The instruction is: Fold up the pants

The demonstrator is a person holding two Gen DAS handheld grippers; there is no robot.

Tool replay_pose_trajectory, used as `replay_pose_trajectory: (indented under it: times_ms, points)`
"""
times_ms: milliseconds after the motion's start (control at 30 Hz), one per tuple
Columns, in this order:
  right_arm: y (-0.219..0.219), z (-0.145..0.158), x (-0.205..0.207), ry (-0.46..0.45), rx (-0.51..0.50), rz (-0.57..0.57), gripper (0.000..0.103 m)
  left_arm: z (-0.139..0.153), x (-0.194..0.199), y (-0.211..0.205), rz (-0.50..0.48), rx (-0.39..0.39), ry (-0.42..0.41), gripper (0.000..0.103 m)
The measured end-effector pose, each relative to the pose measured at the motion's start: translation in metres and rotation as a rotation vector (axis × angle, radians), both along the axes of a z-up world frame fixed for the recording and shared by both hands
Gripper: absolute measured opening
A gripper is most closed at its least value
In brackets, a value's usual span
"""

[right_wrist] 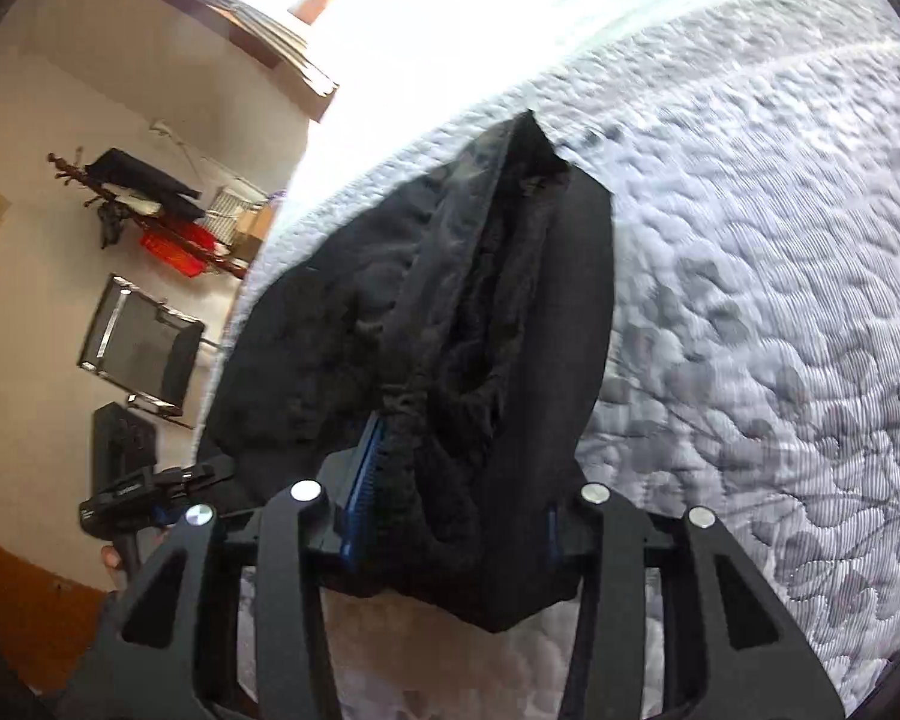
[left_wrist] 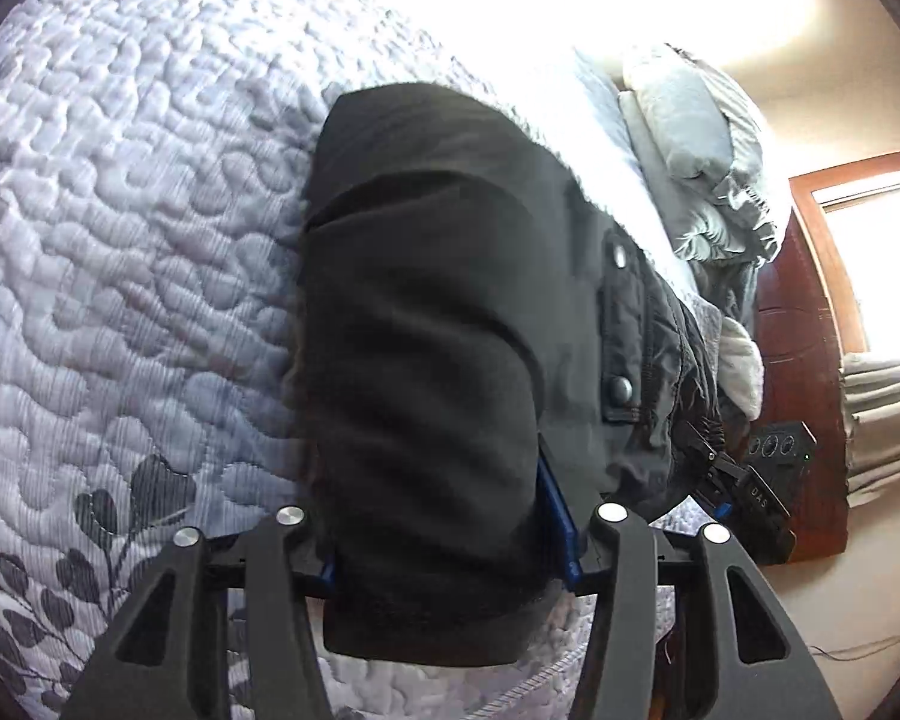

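Two tongs, both clamped on the black pants (left_wrist: 426, 312), no gap visible between pads and cloth.

Left tongs (left_wrist: 450, 546): thick folded bundle of the pants fills the jaws from side to side; blue pad edge shows on the right side, pressed against fabric. Cloth hangs out below the jaws and extends forward onto the bed. Two metal snaps (left_wrist: 620, 387) on a strap along the right edge of the bundle.

Right tongs (right_wrist: 450, 516): grasping a bunched, wrinkled part of the pants (right_wrist: 450, 300); a gathered elastic-looking edge sits against the left blue pad. Fabric runs forward from the jaws and lies on the quilt.

Pants location: on the bed, over a grey-white quilt (left_wrist: 120, 210) with leaf print, near the mattress edge on the side facing the tongs. Near end lifted in the jaws, far end resting on the quilt.

Each camera catches the other tongs at frame edge: right one (left_wrist: 744, 480) in the left view, left one (right_wrist: 150, 492) in the right view.

Pillows (left_wrist: 690, 120) at the head of the bed, in the left view.
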State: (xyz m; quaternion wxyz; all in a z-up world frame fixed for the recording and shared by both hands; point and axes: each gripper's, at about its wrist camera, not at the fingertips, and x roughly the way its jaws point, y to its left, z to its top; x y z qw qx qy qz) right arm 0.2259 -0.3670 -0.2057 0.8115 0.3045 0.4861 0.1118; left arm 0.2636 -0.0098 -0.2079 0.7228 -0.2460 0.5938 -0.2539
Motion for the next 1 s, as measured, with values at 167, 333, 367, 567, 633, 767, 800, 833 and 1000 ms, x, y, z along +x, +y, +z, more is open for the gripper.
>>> replay_pose_trajectory:
  times_ms: [167, 333, 367, 567, 633, 767, 800, 833, 1000]
  points:
    - [-0.019, -0.022, -0.024, -0.018, 0.041, -0.071, 0.078, -0.018, -0.013, 0.008, 0.011, 0.007, -0.033, 0.080]
    - [-0.024, 0.006, -0.061, -0.050, -0.145, -0.156, 0.081, 0.001, -0.033, 0.019, 0.076, 0.157, -0.142, 0.098]
    - [-0.022, 0.013, -0.071, -0.050, -0.214, -0.166, 0.081, 0.006, -0.039, 0.022, 0.089, 0.191, -0.163, 0.099]
    - [0.006, 0.047, -0.122, -0.063, -0.361, -0.212, 0.089, 0.040, -0.083, 0.038, 0.117, 0.379, -0.260, 0.099]
    - [0.025, 0.059, -0.129, -0.059, -0.378, -0.187, 0.089, 0.052, -0.096, 0.030, 0.088, 0.431, -0.261, 0.099]
    - [0.066, 0.080, -0.143, -0.070, -0.482, -0.151, 0.095, 0.069, -0.124, 0.027, 0.067, 0.535, -0.278, 0.099]
    - [0.074, 0.083, -0.146, -0.069, -0.499, -0.145, 0.096, 0.074, -0.128, 0.023, 0.067, 0.565, -0.286, 0.099]
    - [0.079, 0.086, -0.150, -0.067, -0.509, -0.146, 0.096, 0.078, -0.135, 0.021, 0.060, 0.586, -0.297, 0.099]
    - [0.097, 0.102, -0.166, -0.078, -0.531, -0.133, 0.097, 0.099, -0.151, 0.010, 0.054, 0.600, -0.332, 0.099]
